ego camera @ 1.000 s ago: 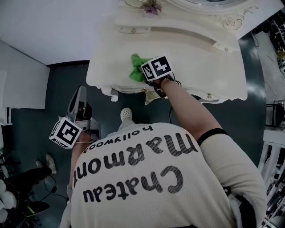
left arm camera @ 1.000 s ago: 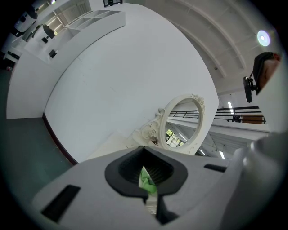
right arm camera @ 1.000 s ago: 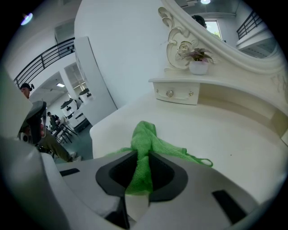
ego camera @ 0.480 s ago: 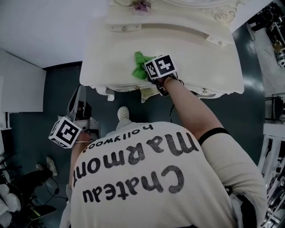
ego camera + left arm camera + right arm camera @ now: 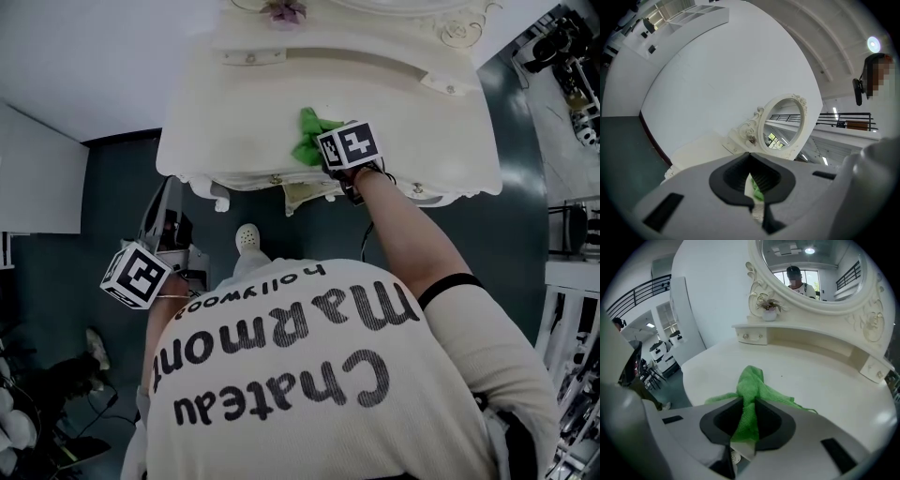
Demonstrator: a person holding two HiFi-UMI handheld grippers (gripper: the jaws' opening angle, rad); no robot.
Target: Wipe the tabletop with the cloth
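Shifted since the earlier frame: cloth and right claw, both further right along the bench front.

1. Cloth (image 5: 751,394): green, bunched into a ridge. It lies on the bench near the front edge, its near end pinched.
2. My right claw (image 5: 745,427): clamped on that near end, a fold running up between the jaws.
3. Bench (image 5: 234,112): cream top, bare around the cloth.
4. My left claw (image 5: 752,187): jaws together, nothing between them, held low over the floor, well apart from the bench.
5. Mirror (image 5: 811,268) and small vase (image 5: 768,310): at the back, well apart from the cloth.

Hazards, as I judge them: the bunched ridge touches only a narrow strip, so a pass may leave surface unwiped. A stroke this close to the front could drag the cloth over the edge. The pinched fold could slip out if the cloth catches.
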